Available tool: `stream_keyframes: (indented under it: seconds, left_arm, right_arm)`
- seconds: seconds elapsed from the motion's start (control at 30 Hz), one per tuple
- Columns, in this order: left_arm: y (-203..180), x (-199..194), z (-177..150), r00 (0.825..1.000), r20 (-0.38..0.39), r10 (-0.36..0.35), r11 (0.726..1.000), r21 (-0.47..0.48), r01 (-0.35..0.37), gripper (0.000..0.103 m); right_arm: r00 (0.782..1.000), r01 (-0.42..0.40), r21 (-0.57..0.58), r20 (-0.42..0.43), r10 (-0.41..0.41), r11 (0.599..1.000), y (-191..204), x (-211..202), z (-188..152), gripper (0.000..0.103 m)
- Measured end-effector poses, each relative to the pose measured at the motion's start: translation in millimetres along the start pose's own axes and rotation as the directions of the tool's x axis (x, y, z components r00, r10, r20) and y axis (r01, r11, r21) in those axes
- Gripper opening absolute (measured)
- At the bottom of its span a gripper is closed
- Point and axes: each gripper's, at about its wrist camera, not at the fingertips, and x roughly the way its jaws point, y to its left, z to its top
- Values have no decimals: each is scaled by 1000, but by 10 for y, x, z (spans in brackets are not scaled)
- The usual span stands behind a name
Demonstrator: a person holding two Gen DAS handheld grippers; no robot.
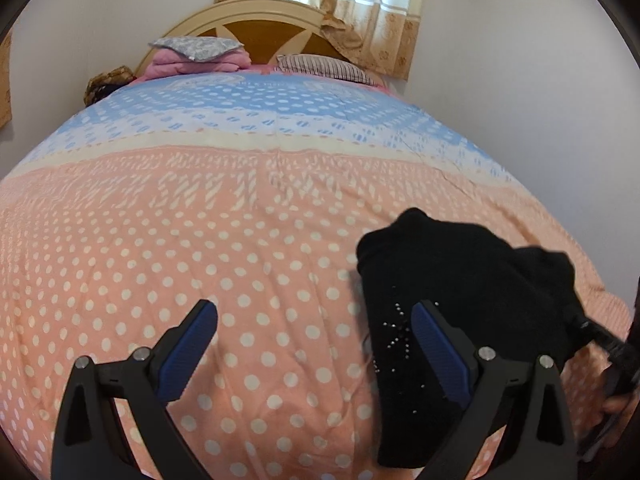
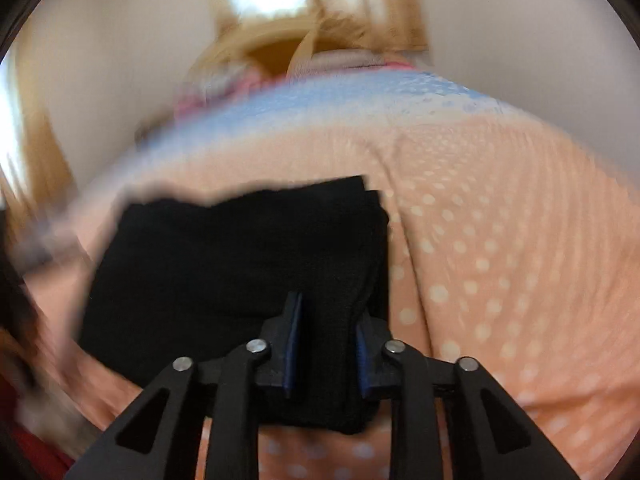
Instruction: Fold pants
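Pants [image 2: 224,264], black and bunched, lie on my bed's peach dotted cover [image 1: 208,264], near its right edge. My right claw [image 2: 327,344] is clamped on a thick fold of them. My left claw [image 1: 316,344] gapes wide, holding nothing, one finger over the cloth. Pillows [image 1: 320,65] sit by the headboard [image 1: 260,12].

A home bedroom: quilted bed [image 1: 200,240], pillows [image 1: 324,66], headboard [image 1: 260,32], curtained window [image 1: 360,8].

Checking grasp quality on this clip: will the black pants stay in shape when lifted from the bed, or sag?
Probably sag: the pants bunch softly between the right gripper and drape unevenly. Likely light, as one edge pinch carries them. The thick knit looks unlikely to slip.
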Motion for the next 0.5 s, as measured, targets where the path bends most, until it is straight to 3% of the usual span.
stream_keyframes:
  seconds: [0.03, 0.1, 0.2, 0.3, 0.37, 0.43, 0.5]
  left_arm:
    - [-14, -24, 24, 1000, 13, 5, 1000, 11, -5, 100]
    - [-41, -65, 99, 999, 39, 3, 1000, 26, -4, 100]
    - [-159, -89, 270, 997, 82, -8, 999, 54, 4, 100]
    - [-440, -52, 407, 993, 108, -40, 994, 109, 28, 99]
    - [-689, 67, 440, 994, 104, -32, 986, 166, 15, 98]
    - [-856, 283, 433, 998, 62, 30, 979, 198, -42, 97]
    - [-892, 491, 386, 996, 9, 89, 973, 213, -89, 96]
  right_arm:
    - [1000, -21, 55, -21, 22, 998, -81, -58, 28, 38]
    - [1000, -4, 101, -17, 6, 995, -173, -166, 80, 38]
    - [991, 60, 132, 111, -75, 989, -192, -456, 227, 38]
    - [985, 16, 75, 173, -28, 997, 84, -532, 456, 38]
    - [986, -4, 38, 168, -3, 999, 273, -407, 562, 34]
    - [990, -10, -4, 138, 10, 1000, 422, -141, 619, 31]
    - [996, 44, -25, 84, -42, 999, 486, 193, 586, 31]
